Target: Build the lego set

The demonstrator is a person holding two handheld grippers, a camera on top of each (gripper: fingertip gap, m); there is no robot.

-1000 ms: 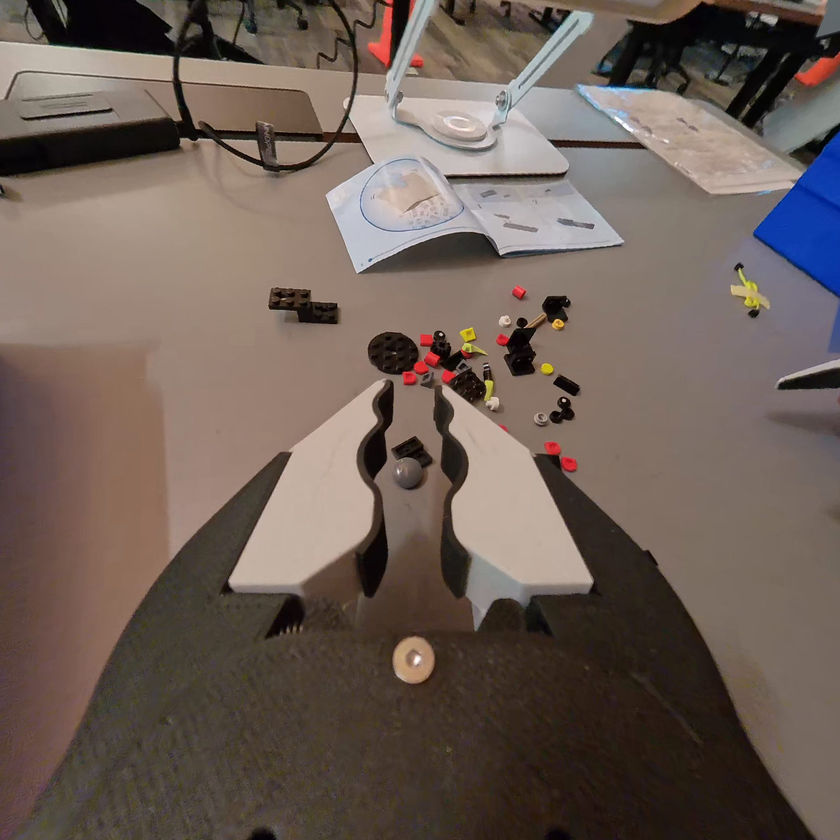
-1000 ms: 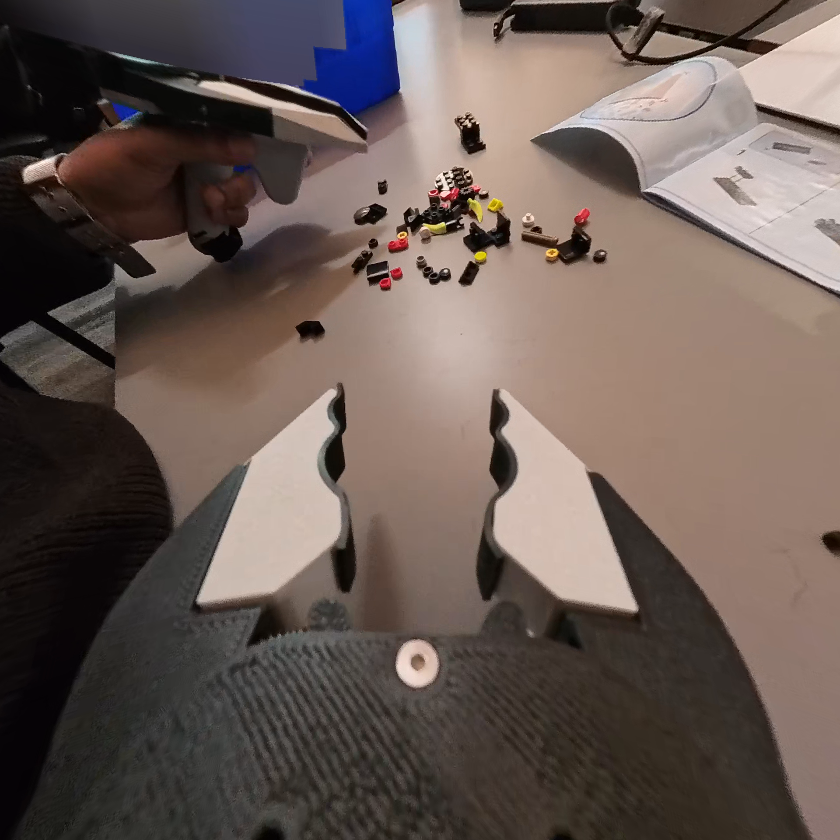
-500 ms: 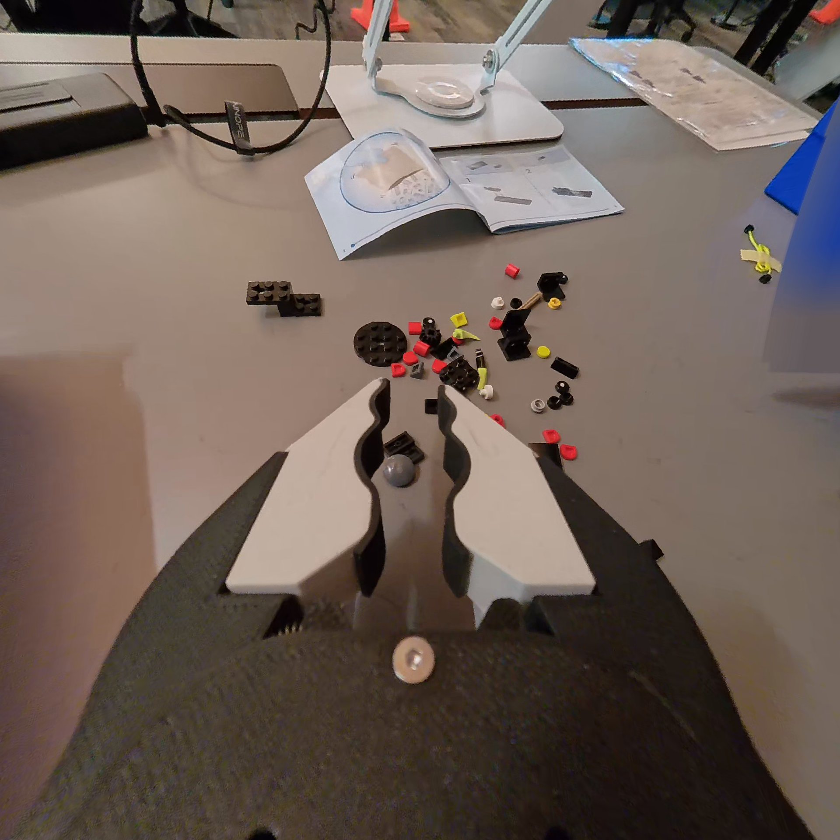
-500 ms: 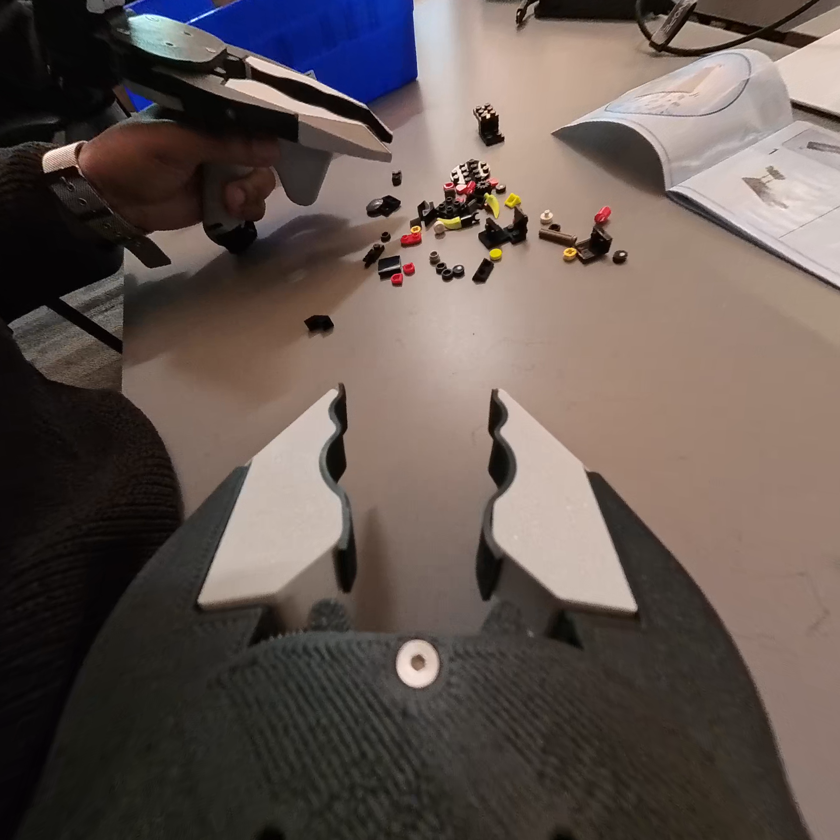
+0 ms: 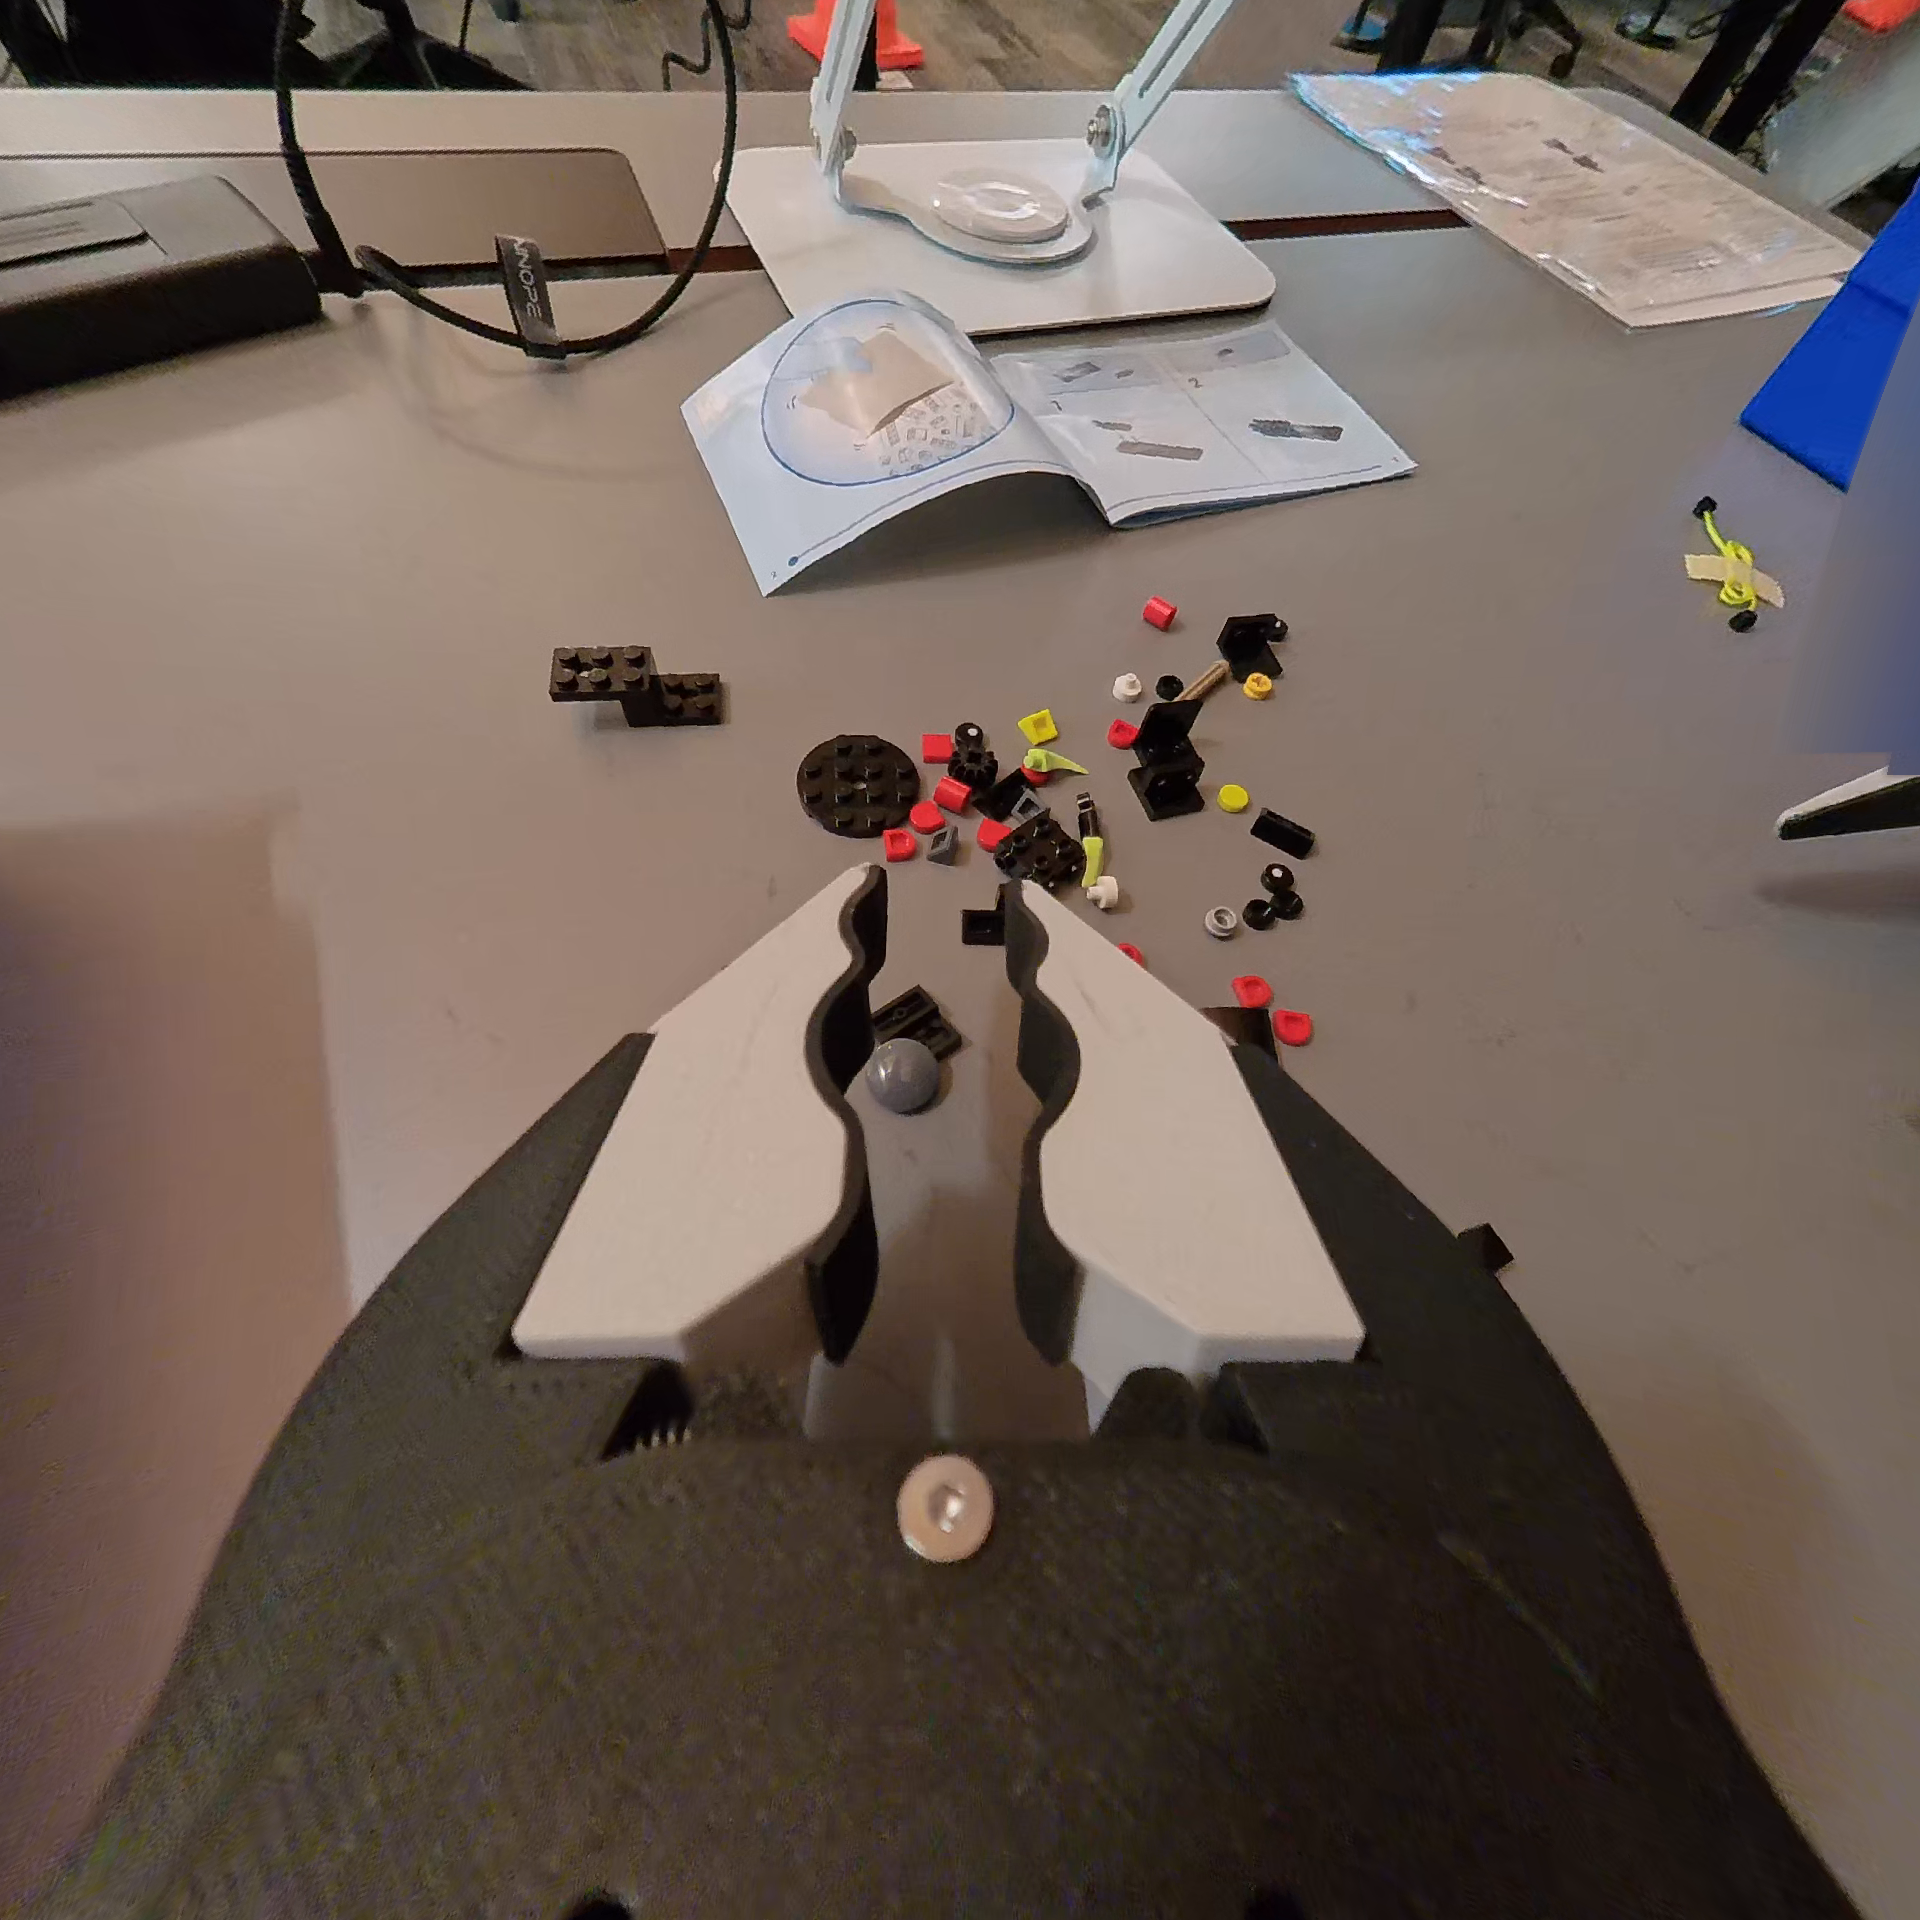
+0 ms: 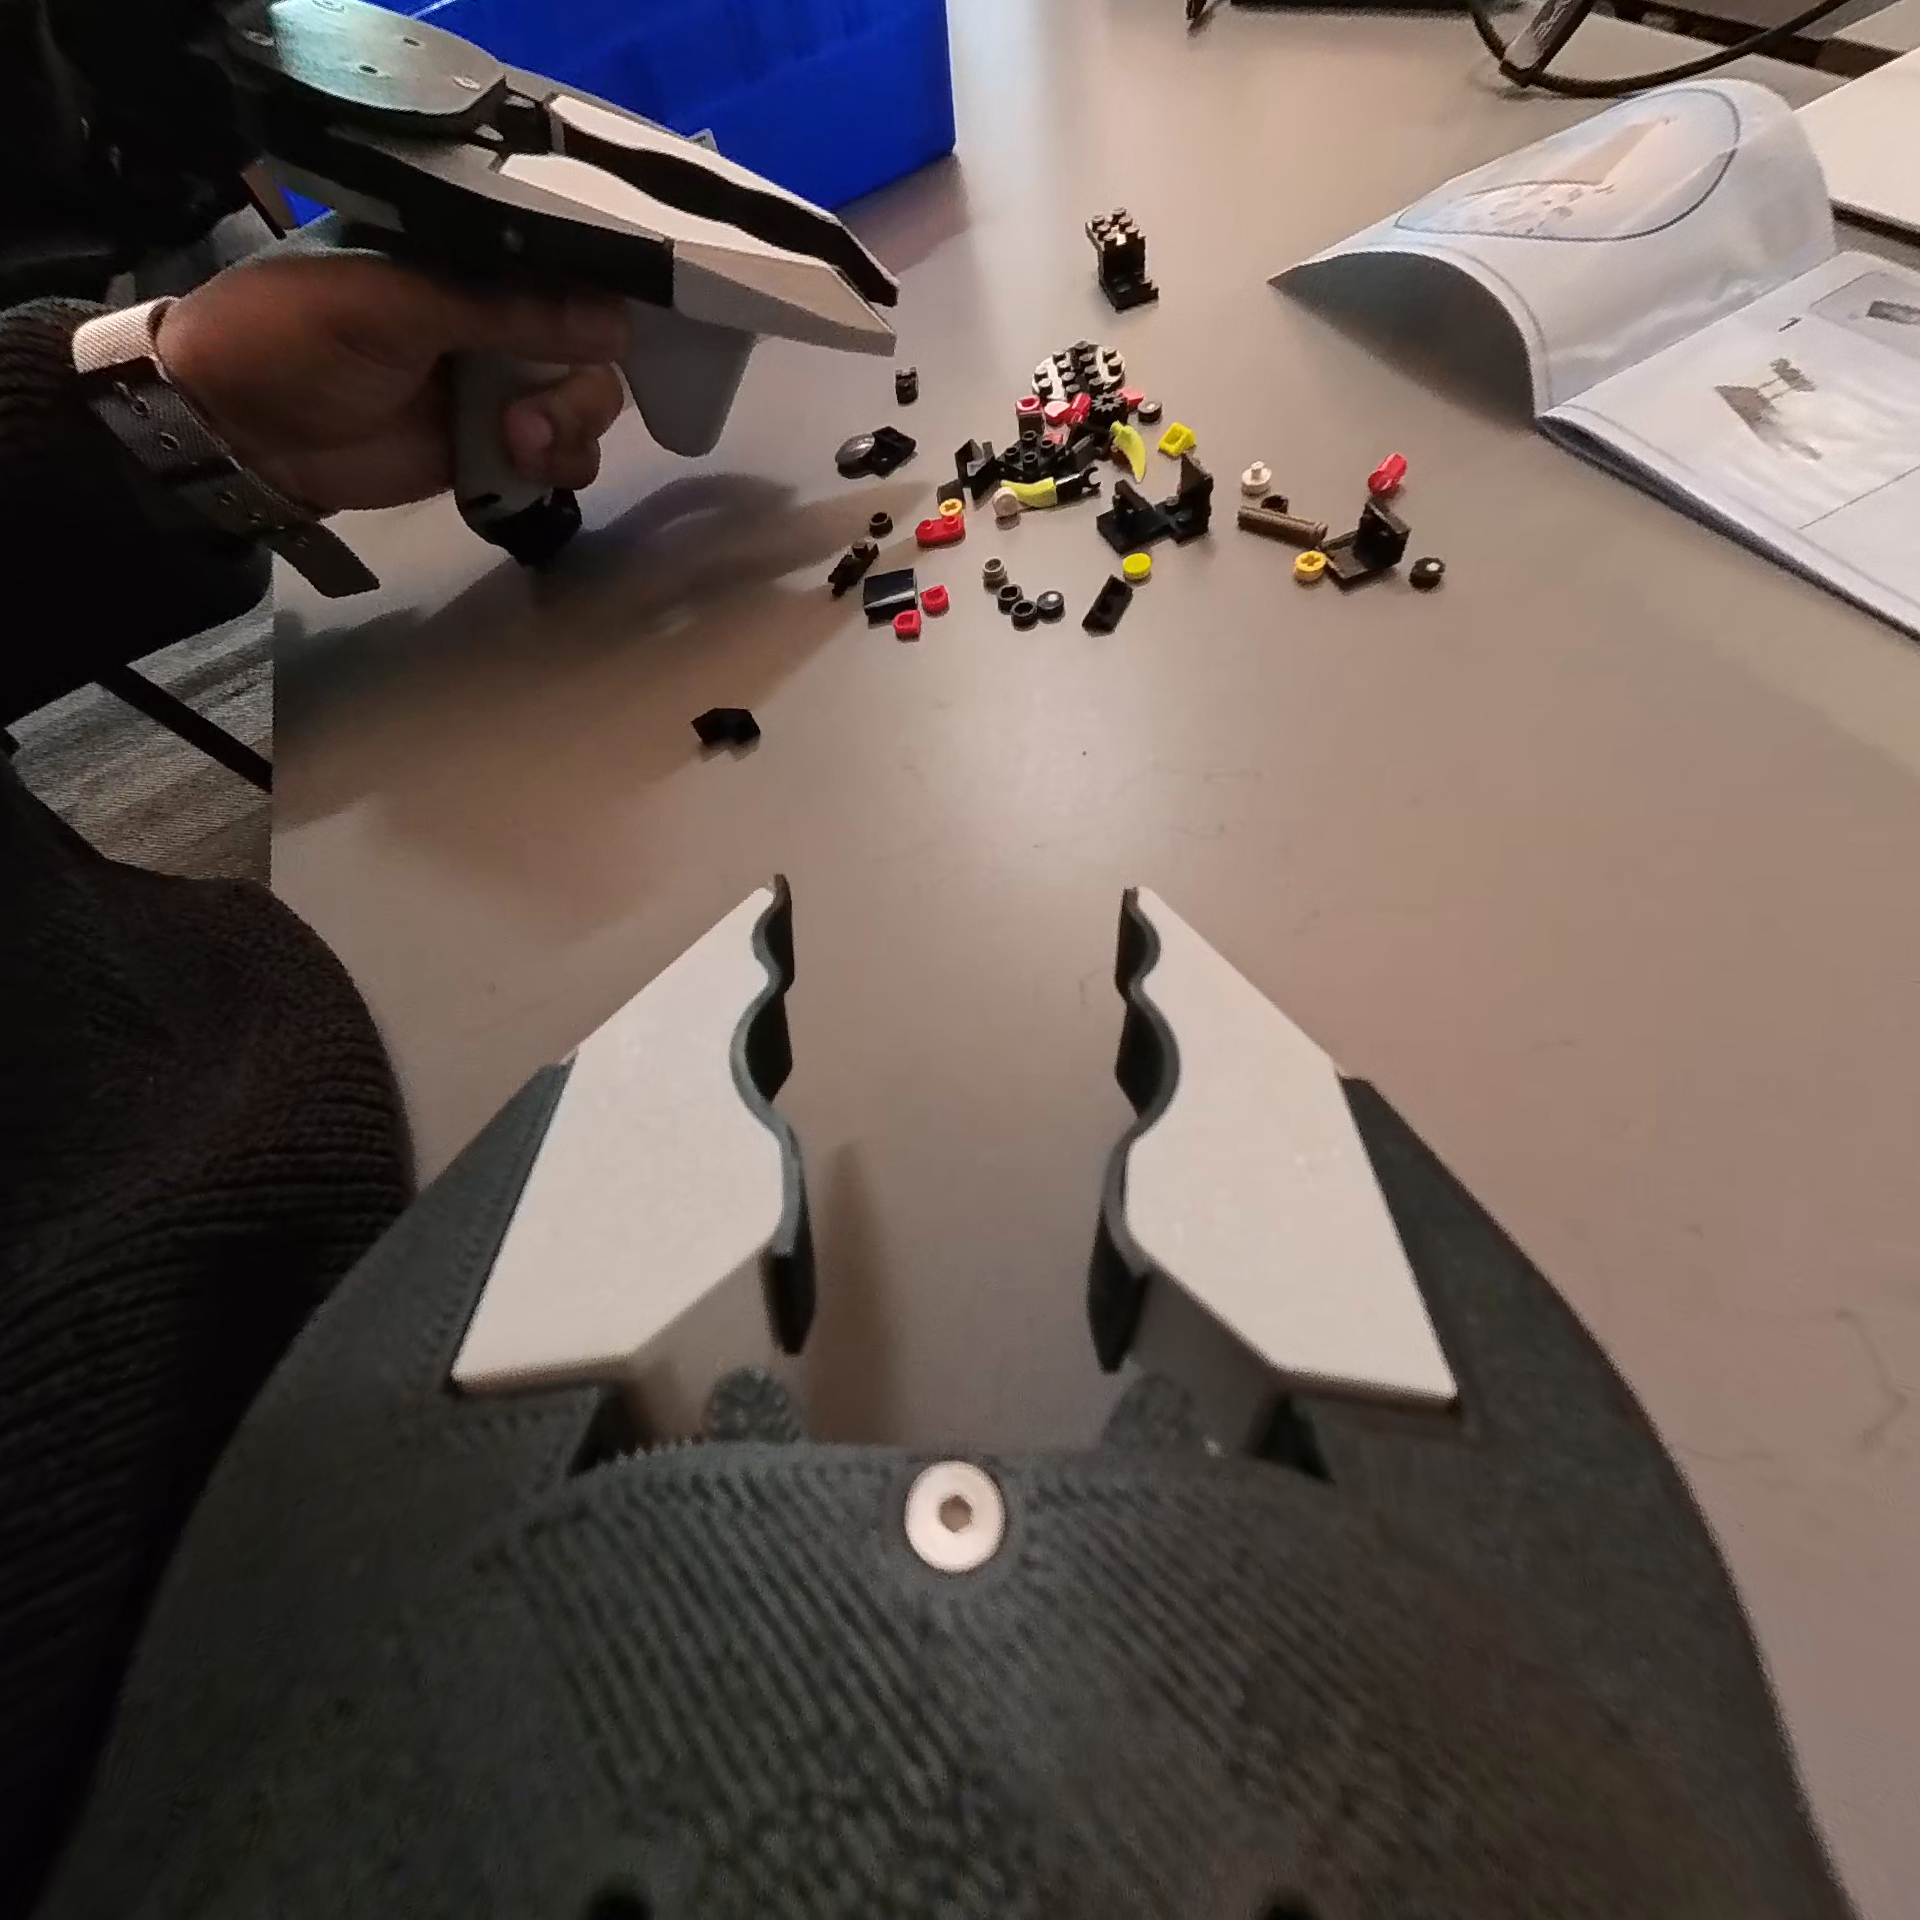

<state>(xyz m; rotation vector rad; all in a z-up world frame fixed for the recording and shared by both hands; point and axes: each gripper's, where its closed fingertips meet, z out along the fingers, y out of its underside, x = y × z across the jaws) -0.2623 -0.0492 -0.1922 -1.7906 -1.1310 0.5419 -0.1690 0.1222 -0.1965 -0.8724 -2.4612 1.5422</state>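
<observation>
Grey counter (image 5: 312,644), open booklet (image 5: 1039,436) toward its far edge. Left hand-held gripper (image 5: 943,904) hovers over the scattered small bricks (image 5: 1049,821), fingers slightly parted, pinching nothing; grey dome piece (image 5: 902,1076) and black plate (image 5: 914,1023) lie on the counter below. Right hand-held gripper (image 6: 951,904) spread wide, empty, well short of the bricks.

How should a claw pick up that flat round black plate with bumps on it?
Grip the flat round black studded plate across its thin rim, coming straight down. It lies flat on the grey table; its left edge is clear, while small red pieces crowd its right.
</observation>
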